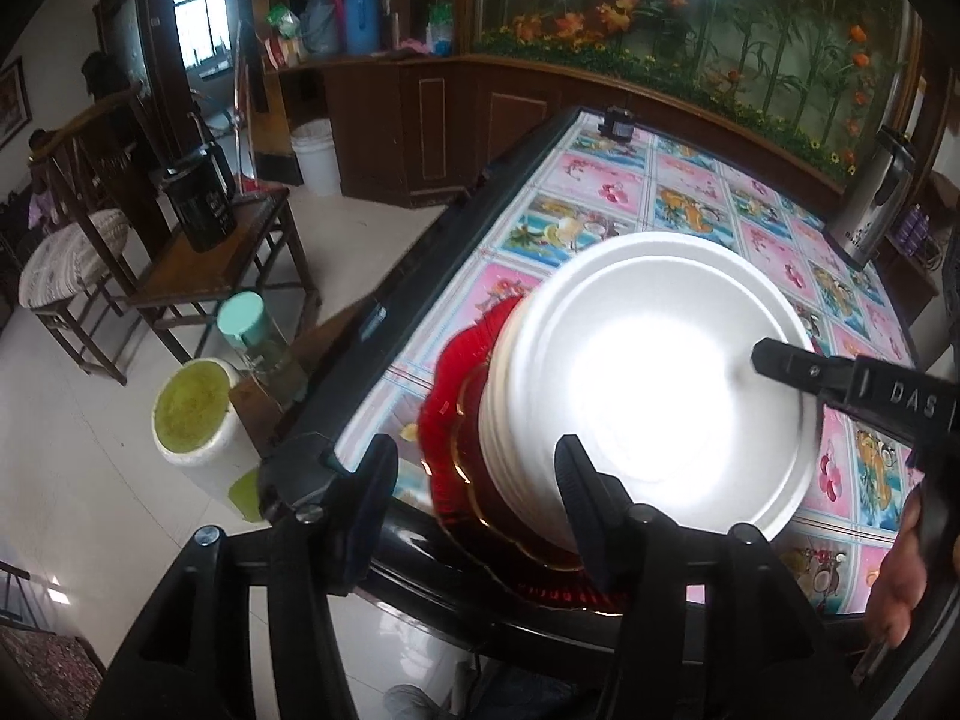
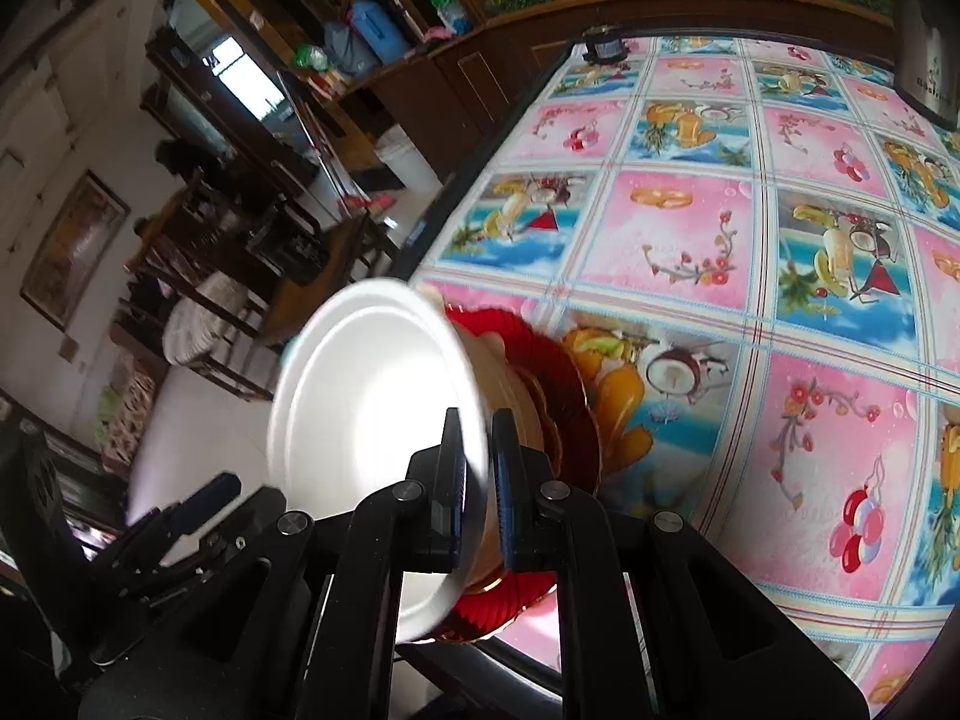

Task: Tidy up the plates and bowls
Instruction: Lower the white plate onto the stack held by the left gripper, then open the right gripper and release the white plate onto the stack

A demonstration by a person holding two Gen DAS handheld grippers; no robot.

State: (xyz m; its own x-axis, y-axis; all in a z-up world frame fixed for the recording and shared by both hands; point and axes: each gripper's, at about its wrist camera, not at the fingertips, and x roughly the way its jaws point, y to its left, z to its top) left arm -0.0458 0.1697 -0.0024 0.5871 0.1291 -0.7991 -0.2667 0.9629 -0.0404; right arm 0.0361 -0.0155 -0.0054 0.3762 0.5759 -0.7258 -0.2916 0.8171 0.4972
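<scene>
While the right gripper [image 2: 478, 474] clenched the white bowl's [image 1: 660, 384] rim at frame centre, the left gripper [image 1: 474, 462] stood released beside the stack on red plates [image 1: 450, 420].

- A worktop [image 1: 690, 192] covered by a tiled fruit-and-flower print cloth.
- A steel thermos jug [image 1: 879, 198] stands on its far right part.
- A small black device [image 1: 618, 123] sits at its far edge.
- A mint-lidded bottle [image 1: 255, 336] beside a green-filled white tub [image 1: 198, 420], both off its left side.
- A black jug [image 1: 201, 201] on a wooden stool [image 1: 240, 252].
- A white bucket [image 1: 315, 153] on the floor by the cabinets.
</scene>
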